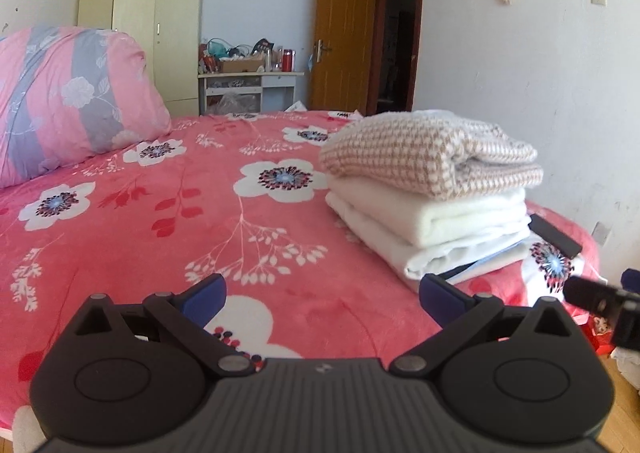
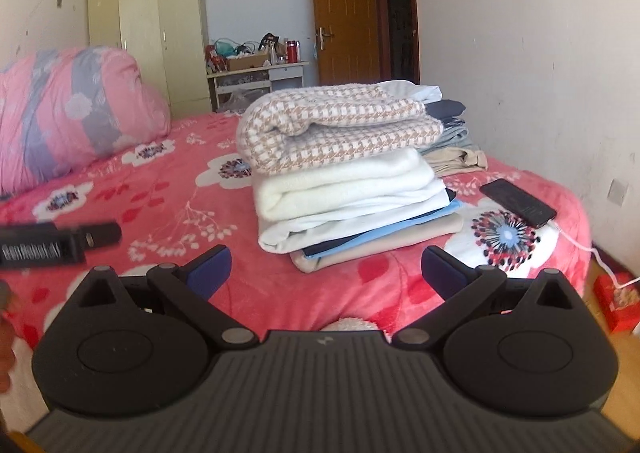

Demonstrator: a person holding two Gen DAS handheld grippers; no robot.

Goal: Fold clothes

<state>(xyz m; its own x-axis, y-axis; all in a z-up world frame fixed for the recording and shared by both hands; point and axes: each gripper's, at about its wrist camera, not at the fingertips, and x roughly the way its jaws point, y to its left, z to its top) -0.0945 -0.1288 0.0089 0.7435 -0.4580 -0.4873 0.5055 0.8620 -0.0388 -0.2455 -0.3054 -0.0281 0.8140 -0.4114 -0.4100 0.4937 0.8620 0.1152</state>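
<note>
Resting near the bed's (image 2: 168, 189) right edge: one stack of folded clothes (image 2: 344, 177) (houndstooth piece on top) | one phone (image 2: 518, 201) beside it | left claw (image 1: 322, 299) spread, empty | right claw (image 2: 326, 273) spread, empty

Two wrist cameras, low at the foot of the bed, both facing the far wall.

The left view looks along its hand-held gripper (image 1: 322, 299) over the bed (image 1: 168, 221), with the folded stack (image 1: 432, 193) off to its right; the right view sits further right, behind its hand-held gripper (image 2: 326, 273), with the stack (image 2: 344, 173) near and nearly straight ahead. Both share the stack, wardrobe (image 1: 160, 29), door (image 1: 344, 25), and each catches the other gripper at its edge.
</note>
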